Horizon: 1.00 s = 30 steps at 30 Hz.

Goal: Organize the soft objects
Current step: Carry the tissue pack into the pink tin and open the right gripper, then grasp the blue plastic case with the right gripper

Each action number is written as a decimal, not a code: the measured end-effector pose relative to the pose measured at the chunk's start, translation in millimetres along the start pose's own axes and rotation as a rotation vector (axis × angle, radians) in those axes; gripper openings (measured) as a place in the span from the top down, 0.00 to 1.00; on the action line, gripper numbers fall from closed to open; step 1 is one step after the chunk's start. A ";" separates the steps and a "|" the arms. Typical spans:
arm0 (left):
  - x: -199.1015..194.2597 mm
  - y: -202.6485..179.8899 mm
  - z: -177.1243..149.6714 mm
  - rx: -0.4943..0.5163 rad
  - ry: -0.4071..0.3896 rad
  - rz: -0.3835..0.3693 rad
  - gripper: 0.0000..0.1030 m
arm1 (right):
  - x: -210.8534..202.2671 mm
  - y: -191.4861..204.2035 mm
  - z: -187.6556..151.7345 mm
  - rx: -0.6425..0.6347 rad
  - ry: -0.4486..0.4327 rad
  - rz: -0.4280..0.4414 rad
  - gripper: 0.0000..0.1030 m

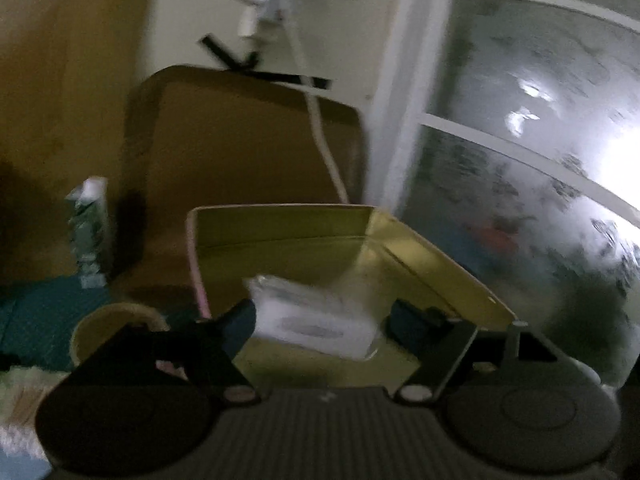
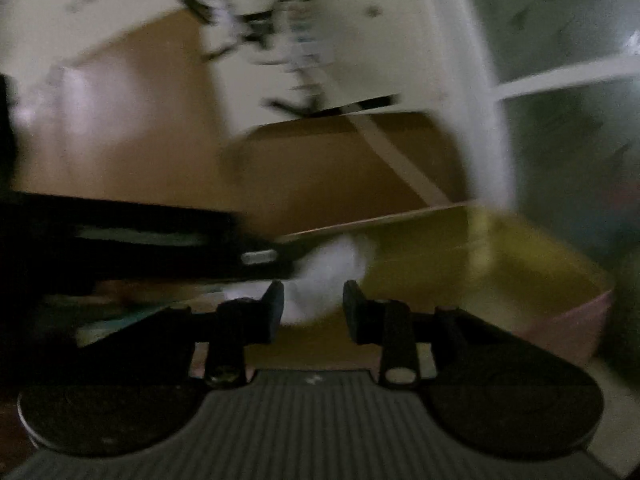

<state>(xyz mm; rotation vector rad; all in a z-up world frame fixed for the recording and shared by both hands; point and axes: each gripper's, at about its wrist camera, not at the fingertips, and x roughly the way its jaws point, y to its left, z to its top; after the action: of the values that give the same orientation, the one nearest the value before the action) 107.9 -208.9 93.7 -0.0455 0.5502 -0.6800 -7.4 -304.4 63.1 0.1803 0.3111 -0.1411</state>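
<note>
While spread wide, left gripper (image 1: 320, 316) fingers flank white packet (image 1: 316, 320).

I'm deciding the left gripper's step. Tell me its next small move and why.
Probably lower a little further: the left gripper has its fingers spread around the white packet over the open yellow box. Blur hides whether it is gripped or already released.

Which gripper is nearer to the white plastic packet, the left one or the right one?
Left. The left gripper has the white plastic packet between its open fingers, over the yellow box. The right gripper is further back.
</note>
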 end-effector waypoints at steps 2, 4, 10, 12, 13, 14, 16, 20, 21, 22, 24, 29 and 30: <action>-4.4 10.3 -4.2 -0.015 0.006 0.007 0.25 | 10.0 -12.2 2.0 0.025 0.013 -0.069 0.64; -14.1 18.4 -13.9 -0.020 0.007 0.030 0.25 | 4.8 -27.3 2.0 0.109 0.010 -0.049 0.62; -72.8 61.9 -57.9 -0.098 0.001 0.058 0.25 | -26.3 -19.8 -9.6 0.148 -0.016 0.021 0.58; -96.5 84.0 -77.9 -0.131 0.004 0.091 0.25 | -29.8 -0.3 -11.1 0.125 -0.009 0.084 0.58; -107.9 96.2 -88.0 -0.145 0.006 0.120 0.25 | -32.8 9.1 -13.7 0.111 -0.001 0.123 0.58; -117.9 107.7 -97.5 -0.156 0.008 0.155 0.25 | -35.5 19.8 -17.3 0.096 0.012 0.167 0.57; -133.8 132.6 -115.7 -0.184 0.021 0.237 0.25 | -29.8 42.3 -21.9 0.062 0.068 0.268 0.53; -154.9 181.0 -145.2 -0.304 0.053 0.334 0.25 | -14.9 98.0 -36.9 -0.061 0.194 0.412 0.39; -159.3 187.9 -149.8 -0.321 0.044 0.335 0.25 | -10.5 110.7 -39.3 -0.098 0.213 0.436 0.35; -165.7 192.7 -153.3 -0.325 0.020 0.327 0.25 | -5.7 122.6 -41.7 -0.134 0.228 0.459 0.25; -171.7 198.4 -156.1 -0.345 -0.001 0.324 0.25 | 5.7 142.8 -45.8 -0.186 0.255 0.470 0.17; -175.7 203.0 -158.7 -0.363 -0.027 0.288 0.20 | 45.3 176.3 -54.5 -0.291 0.349 0.450 0.17; -176.3 203.8 -158.9 -0.367 -0.030 0.284 0.20 | 50.4 179.8 -56.4 -0.304 0.373 0.453 0.22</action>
<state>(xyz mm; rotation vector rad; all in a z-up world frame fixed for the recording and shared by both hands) 35.0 79.3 -3.9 -0.3145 0.6325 -0.2955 53.3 -123.6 22.1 -0.0296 0.6485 0.3924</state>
